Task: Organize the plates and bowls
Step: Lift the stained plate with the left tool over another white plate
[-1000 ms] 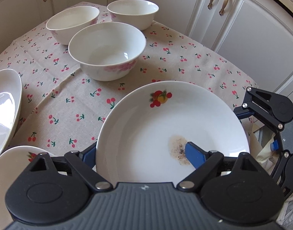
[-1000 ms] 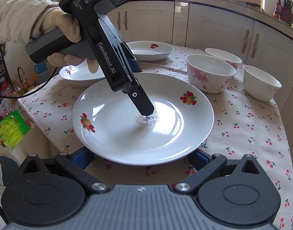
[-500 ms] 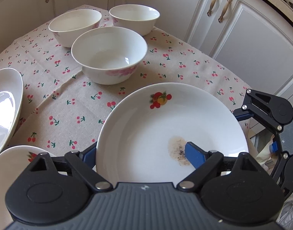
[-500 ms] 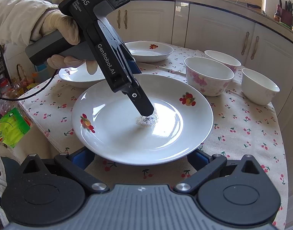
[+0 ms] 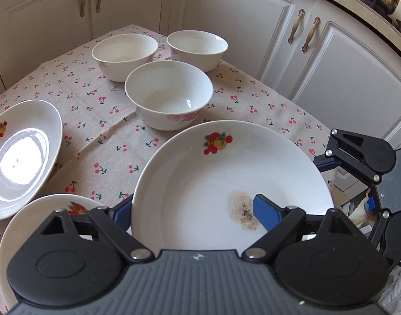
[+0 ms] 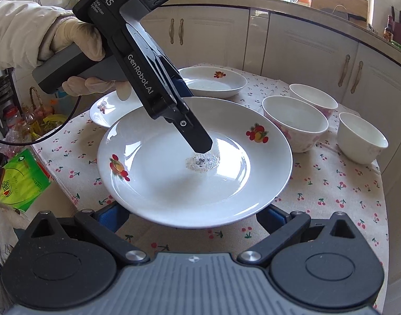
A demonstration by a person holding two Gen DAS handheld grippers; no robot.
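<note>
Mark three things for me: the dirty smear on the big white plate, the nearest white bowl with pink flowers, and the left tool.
brownish speckled smear (image 5: 242, 210): left wrist view, centre of the stain.
white bowl with pink flowers (image 5: 169, 93): left wrist view, inner wall.
left tool (image 6: 200, 144): right wrist view, tip over the plate.

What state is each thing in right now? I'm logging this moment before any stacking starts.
Large white fruit-print plate: clamped at its rim, brownish smear inside.
Left gripper: shut on that plate.
Right gripper: open, low at the plate's near rim.
Three white bowls: upright, empty, unstacked.
Two other white plates: right side up.
Cream cabinet doors: shut.
</note>
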